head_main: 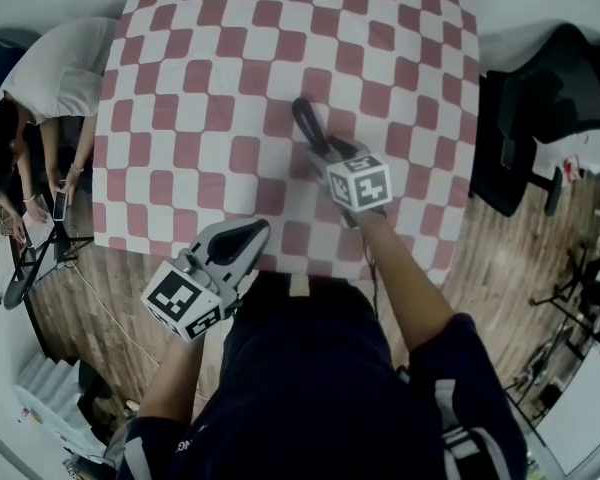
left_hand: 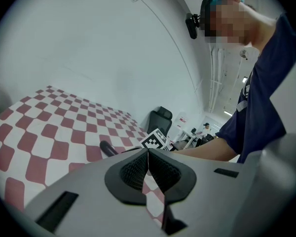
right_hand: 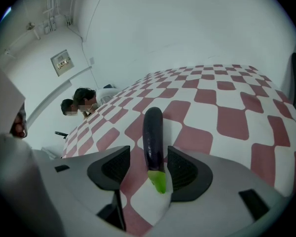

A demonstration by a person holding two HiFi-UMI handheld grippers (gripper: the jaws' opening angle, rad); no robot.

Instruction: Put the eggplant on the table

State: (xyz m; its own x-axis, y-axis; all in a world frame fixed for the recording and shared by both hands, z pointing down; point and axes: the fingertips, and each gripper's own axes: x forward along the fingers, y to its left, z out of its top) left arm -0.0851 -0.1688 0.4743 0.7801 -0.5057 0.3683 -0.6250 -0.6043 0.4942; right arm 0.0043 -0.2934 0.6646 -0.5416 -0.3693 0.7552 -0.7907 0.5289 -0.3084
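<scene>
A dark purple eggplant [head_main: 308, 125] with a green stem end lies on the red-and-white checked tablecloth [head_main: 210, 88]. My right gripper [head_main: 320, 154] stands open around its stem end. In the right gripper view the eggplant [right_hand: 153, 135] lies between the two pads, close to the right pad [right_hand: 185, 169], with a clear gap on the left side. It rests on the cloth [right_hand: 227, 112] and points away from me. My left gripper [head_main: 244, 236] hangs at the table's near edge, shut and holding nothing [left_hand: 148, 154]. The eggplant's tip [left_hand: 107, 147] shows just over it.
A black office chair [head_main: 555, 98] stands right of the table. Two people [head_main: 40, 78] crouch at the table's left side beside a tripod [head_main: 35, 258]. Wooden floor [head_main: 500, 258] borders the near edge of the table.
</scene>
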